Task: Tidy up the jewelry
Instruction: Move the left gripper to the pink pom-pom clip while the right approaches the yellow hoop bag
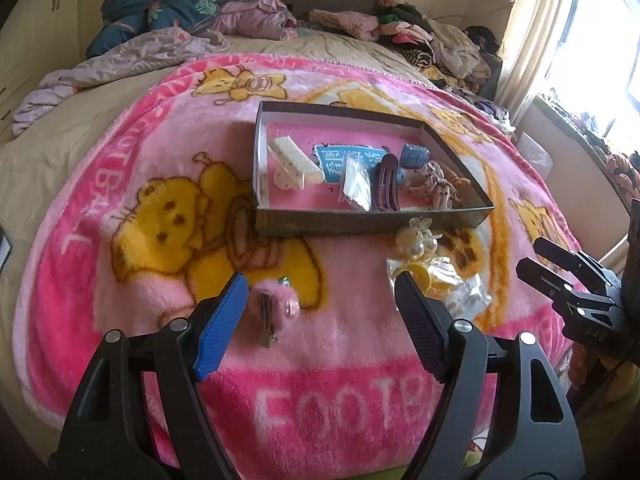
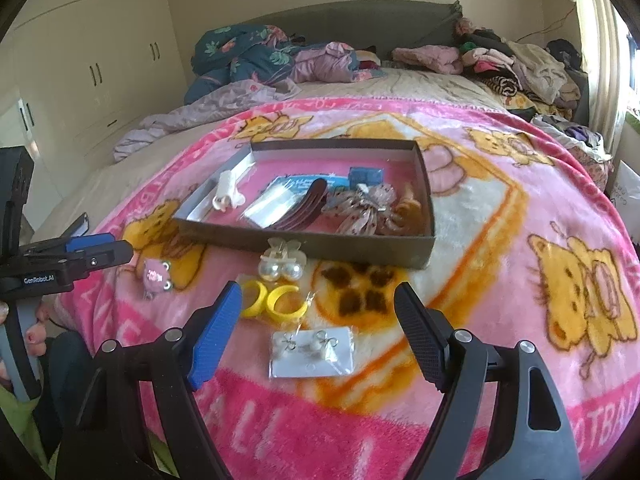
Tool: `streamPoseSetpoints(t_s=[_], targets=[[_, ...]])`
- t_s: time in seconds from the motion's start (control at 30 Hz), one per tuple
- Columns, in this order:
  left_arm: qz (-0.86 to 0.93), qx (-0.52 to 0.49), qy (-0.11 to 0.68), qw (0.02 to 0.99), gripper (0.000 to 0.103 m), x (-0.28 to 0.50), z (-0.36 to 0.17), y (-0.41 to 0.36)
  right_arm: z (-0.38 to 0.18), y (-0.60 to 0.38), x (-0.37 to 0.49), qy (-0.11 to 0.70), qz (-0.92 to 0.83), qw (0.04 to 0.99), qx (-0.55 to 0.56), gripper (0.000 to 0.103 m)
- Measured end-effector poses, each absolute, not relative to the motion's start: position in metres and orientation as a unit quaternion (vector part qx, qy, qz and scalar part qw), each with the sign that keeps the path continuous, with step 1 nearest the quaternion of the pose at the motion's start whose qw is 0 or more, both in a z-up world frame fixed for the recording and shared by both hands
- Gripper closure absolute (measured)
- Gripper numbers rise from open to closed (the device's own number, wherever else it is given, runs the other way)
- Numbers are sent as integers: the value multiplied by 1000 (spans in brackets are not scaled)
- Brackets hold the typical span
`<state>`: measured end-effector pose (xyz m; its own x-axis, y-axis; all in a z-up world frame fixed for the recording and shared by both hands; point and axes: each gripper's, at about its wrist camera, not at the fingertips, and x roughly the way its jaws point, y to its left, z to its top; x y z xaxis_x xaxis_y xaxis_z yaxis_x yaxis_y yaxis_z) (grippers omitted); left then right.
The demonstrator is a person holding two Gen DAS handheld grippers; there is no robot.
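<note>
the pink blanket (image 1: 360,340) carries white woven lettering. in the left wrist view, the near hem band reads "footb", cut off behind the gripper finger, and the curved left border reads "football", running top to bottom along the edge. in the right wrist view, the near hem band shows "all", and the right border shows "otball", cut off by the frame edge. further lettering along the far border is too distorted to read. the left gripper (image 2: 104,250) body, seen in the right wrist view, bears a white label reading "genrobot.ai". the blue card (image 1: 344,160) in the box (image 1: 372,218) carries white print that cannot be read.
</note>
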<state>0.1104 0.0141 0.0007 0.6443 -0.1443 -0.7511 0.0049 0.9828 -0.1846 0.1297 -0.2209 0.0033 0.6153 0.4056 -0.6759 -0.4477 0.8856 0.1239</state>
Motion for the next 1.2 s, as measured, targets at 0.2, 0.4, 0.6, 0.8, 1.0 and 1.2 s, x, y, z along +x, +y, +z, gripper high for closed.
streamPoseSetpoints(t_s=[0.2, 0.4, 0.6, 0.8, 1.0, 1.2], targets=[[-33, -82, 428, 900, 36, 107, -8, 17, -5, -213, 128, 376, 251, 892, -32, 27], [-21, -86, 439, 894, 36, 107, -20, 26, -15, -202, 132, 386, 263, 884, -36, 27], [-9, -90, 452, 888, 36, 107, -32, 33, -26, -192, 137, 397, 273, 875, -41, 27], [2, -94, 462, 882, 36, 109, -43, 40, -39, -178, 145, 411, 283, 865, -46, 27], [6, -96, 468, 878, 36, 110, -50, 45, -52, -166, 155, 424, 284, 859, -46, 21], [2, -103, 472, 876, 36, 113, -54, 50, -64, -151, 165, 435, 282, 853, -55, 21]])
